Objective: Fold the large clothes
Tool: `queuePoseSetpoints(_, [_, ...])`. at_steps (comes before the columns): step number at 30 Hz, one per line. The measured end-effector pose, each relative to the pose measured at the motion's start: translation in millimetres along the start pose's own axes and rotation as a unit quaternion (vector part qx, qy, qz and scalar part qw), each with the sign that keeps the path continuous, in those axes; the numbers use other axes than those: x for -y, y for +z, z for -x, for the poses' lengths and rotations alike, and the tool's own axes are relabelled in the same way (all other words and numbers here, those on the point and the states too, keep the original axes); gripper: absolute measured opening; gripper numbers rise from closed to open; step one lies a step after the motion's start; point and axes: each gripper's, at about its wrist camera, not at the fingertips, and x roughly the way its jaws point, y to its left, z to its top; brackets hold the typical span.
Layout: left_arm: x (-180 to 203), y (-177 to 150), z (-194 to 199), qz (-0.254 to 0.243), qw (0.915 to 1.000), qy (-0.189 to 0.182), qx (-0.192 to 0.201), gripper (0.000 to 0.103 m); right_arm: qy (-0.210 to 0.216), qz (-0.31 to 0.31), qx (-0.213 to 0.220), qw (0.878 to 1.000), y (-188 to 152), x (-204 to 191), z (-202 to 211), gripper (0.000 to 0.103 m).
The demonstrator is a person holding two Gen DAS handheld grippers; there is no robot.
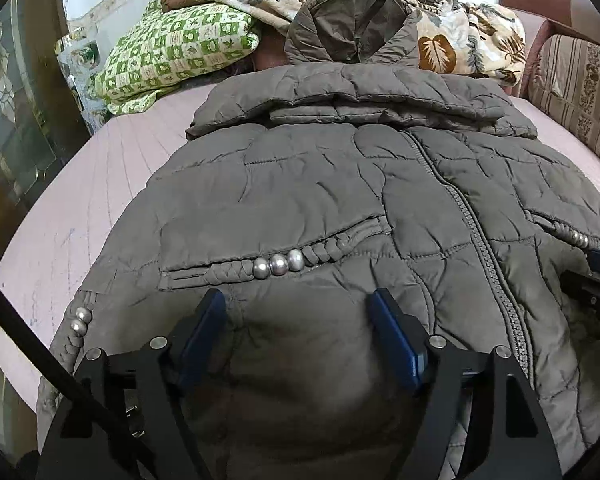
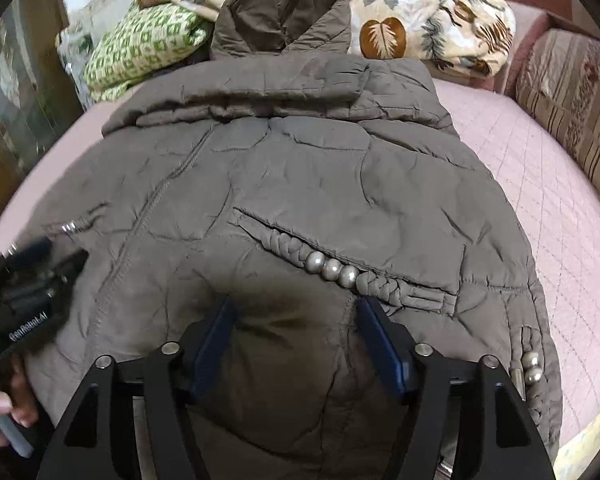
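Both the left gripper [image 1: 298, 300] and the right gripper [image 2: 294, 306] stand with jaws apart over the near hem, pinching nothing. The jacket [image 1: 340, 184] lies zipped on the bed [image 1: 100, 184], sleeves apparently folded across the shoulders. The lengthwise folds seem left to do.

Jacket [image 1: 340, 184] flat on bed [image 1: 100, 184], hood [image 1: 348, 28] at far end. Pillow [image 1: 172, 52] behind, left; blanket [image 1: 460, 36] behind, right. Sofa [image 1: 576, 80] right of bed.
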Motion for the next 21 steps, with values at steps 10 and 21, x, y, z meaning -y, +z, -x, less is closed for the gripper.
queuePoseSetpoints(10, [1.0, -1.6, -0.3, -0.004, 1.0000, 0.000, 0.005, 0.076, -0.003, 0.017, 0.010, 1.000, -5.2, 0.5, -6.4, 0.080])
queuePoseSetpoints(21, [0.2, -3.1, -0.5, -0.007, 0.9999, 0.002, 0.007, 0.076, -0.001, 0.019, 0.013, 1.000, -6.0, 1.2, -6.7, 0.081])
